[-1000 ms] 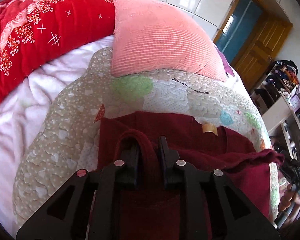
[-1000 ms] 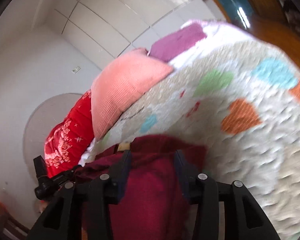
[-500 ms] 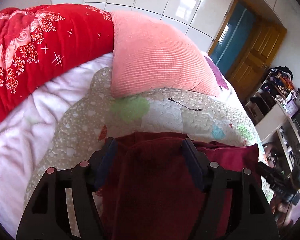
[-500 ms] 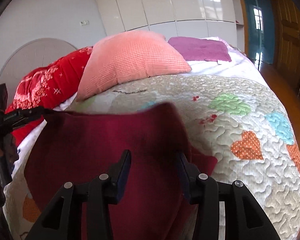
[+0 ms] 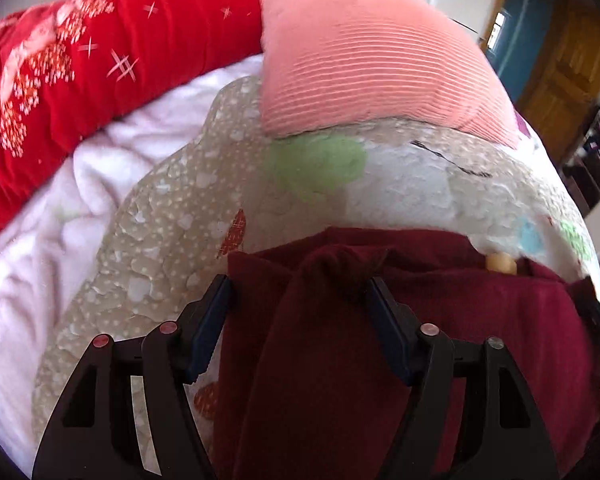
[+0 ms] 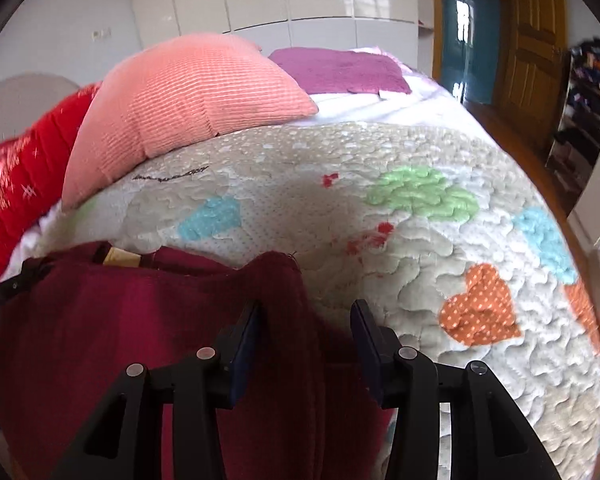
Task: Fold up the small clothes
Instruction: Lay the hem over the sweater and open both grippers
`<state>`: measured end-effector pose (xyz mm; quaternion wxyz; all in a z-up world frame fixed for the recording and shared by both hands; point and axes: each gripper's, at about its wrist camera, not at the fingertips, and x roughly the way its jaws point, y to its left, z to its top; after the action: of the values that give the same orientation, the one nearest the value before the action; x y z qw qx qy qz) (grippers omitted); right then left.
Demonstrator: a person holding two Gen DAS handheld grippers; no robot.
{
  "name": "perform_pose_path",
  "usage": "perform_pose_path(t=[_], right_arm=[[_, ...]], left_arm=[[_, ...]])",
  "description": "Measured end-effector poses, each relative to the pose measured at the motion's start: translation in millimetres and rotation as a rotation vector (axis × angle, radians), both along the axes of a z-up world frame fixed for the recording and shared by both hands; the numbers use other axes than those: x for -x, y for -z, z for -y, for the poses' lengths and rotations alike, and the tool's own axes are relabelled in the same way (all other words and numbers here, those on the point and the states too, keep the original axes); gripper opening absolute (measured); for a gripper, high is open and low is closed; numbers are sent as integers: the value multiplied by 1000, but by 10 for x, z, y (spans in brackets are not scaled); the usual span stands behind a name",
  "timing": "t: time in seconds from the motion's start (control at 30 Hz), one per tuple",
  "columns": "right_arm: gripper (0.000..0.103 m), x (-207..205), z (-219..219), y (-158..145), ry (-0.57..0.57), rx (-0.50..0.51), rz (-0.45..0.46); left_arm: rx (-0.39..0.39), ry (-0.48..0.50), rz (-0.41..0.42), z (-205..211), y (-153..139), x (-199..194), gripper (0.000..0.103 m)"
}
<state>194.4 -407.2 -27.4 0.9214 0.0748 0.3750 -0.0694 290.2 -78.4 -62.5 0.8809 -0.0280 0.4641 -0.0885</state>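
Observation:
A dark red knit garment [image 5: 440, 320] lies on the quilted bedspread [image 5: 172, 232], its tan neck label [image 5: 500, 263] at the far edge. It also shows in the right wrist view [image 6: 120, 340], with the label [image 6: 120, 258] at its far edge. My left gripper [image 5: 298, 300] is open, its jaws either side of a folded-over corner of the garment. My right gripper [image 6: 306, 322] is open over the garment's right folded corner [image 6: 278, 276]. Neither gripper holds the cloth.
A pink ribbed pillow [image 5: 372, 52] and a red floral quilt [image 5: 80, 64] lie at the head of the bed. A purple cloth [image 6: 340, 70] lies behind the pillow. A wooden door [image 6: 534, 40] and shelves are to the right.
One second ago my left gripper was shut on the garment's corner; it then opened. Both grippers have lowered the cloth onto the bed, and the folded corners now rest on the garment.

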Motion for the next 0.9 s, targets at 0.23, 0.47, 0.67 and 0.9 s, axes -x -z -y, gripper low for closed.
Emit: perform_pose_path(t=[0.23,0.47,0.67,0.9], right_arm=[[44,530,-85,-339,-73,-54,55],[44,880,-359,-316,-175,-61,60],[44,682,-335,17,-123,-90,-35],[44,750,-402,-162,-137,-57,10]], left_arm=[[92,7,78,-184,-379,221,70],[57,36,79,-260,-443,499,70],[1,-44,24,-221,-195,178,70],[-12,-84,0,-248,1,1,72]])
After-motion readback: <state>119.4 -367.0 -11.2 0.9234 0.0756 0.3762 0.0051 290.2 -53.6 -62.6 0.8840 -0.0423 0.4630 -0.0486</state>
